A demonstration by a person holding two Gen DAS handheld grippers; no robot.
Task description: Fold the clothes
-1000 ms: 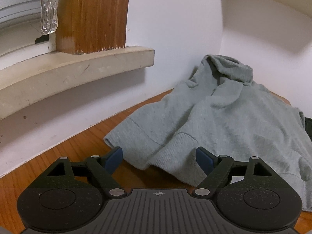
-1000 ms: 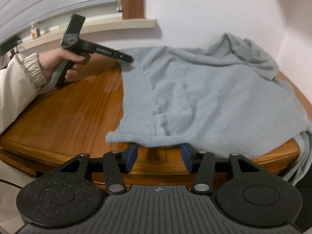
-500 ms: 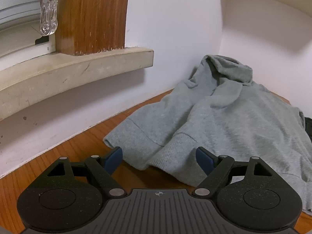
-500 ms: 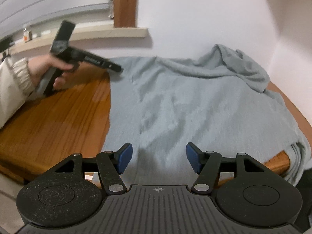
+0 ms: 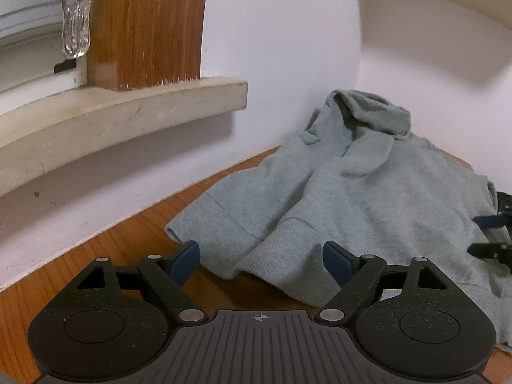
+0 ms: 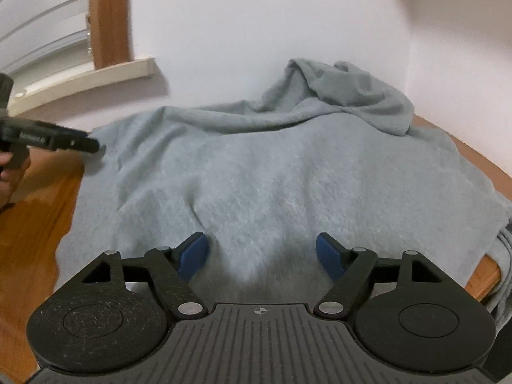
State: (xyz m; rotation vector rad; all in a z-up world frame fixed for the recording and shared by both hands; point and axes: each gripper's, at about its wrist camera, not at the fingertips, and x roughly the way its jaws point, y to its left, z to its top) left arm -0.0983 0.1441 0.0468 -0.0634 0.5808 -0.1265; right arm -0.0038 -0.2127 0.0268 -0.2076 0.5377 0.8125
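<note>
Since a second ago my right gripper (image 6: pixel 260 251) has moved from the hem in over the grey knitted sweatshirt (image 6: pixel 288 176), fingers spread, gripping nothing. It lies spread on the wooden table (image 6: pixel 28 224), partly overhanging. Only the left view shows my left gripper (image 5: pixel 260 260), fingers spread, at the ribbed cuff (image 5: pixel 281 249).

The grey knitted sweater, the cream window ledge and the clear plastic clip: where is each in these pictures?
Grey knitted sweater (image 6: pixel 288 172): right wrist view, middle of its flat body.
Cream window ledge (image 5: pixel 121 112): left wrist view, its top surface.
Clear plastic clip (image 5: pixel 76 28): left wrist view, its hanging body.
</note>
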